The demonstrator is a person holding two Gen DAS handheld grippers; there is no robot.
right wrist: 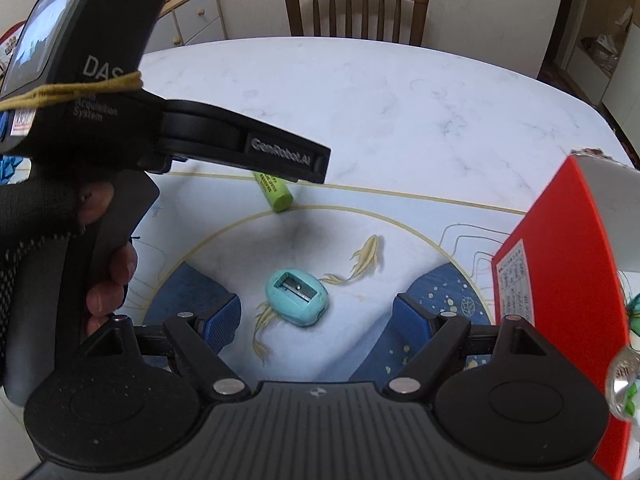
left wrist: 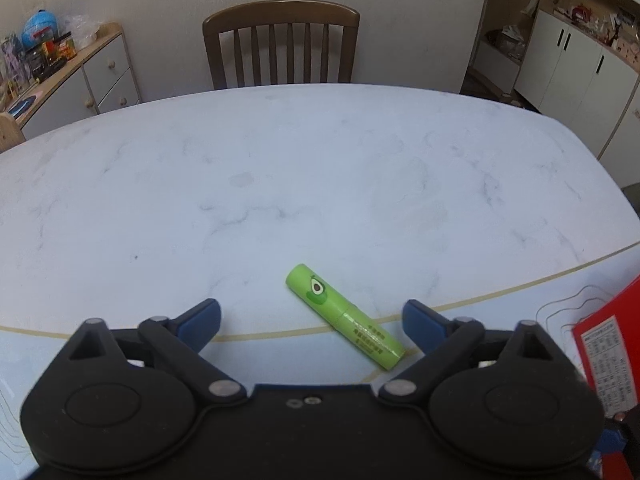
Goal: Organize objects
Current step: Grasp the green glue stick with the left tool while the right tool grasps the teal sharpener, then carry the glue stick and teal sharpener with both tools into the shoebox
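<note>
A green lip-balm tube (left wrist: 345, 315) with an avocado picture lies on the marble table (left wrist: 280, 168), pointing away to the left. My left gripper (left wrist: 312, 318) hovers over it, open, its blue pads either side and not touching. In the right wrist view the tube's end (right wrist: 276, 191) shows under the left gripper's body (right wrist: 248, 148), held by a gloved hand (right wrist: 108, 272). A teal pencil sharpener (right wrist: 298, 297) lies on the printed mat (right wrist: 400, 216), between the blue pads of my open right gripper (right wrist: 318, 322), untouched.
A red box (right wrist: 560, 280) stands tilted at the right, close to the right gripper, and shows as the red box (left wrist: 604, 344) in the left view. A wooden chair (left wrist: 280, 44) stands beyond the table's far edge. A glass ornament (right wrist: 624, 380) sits at the far right.
</note>
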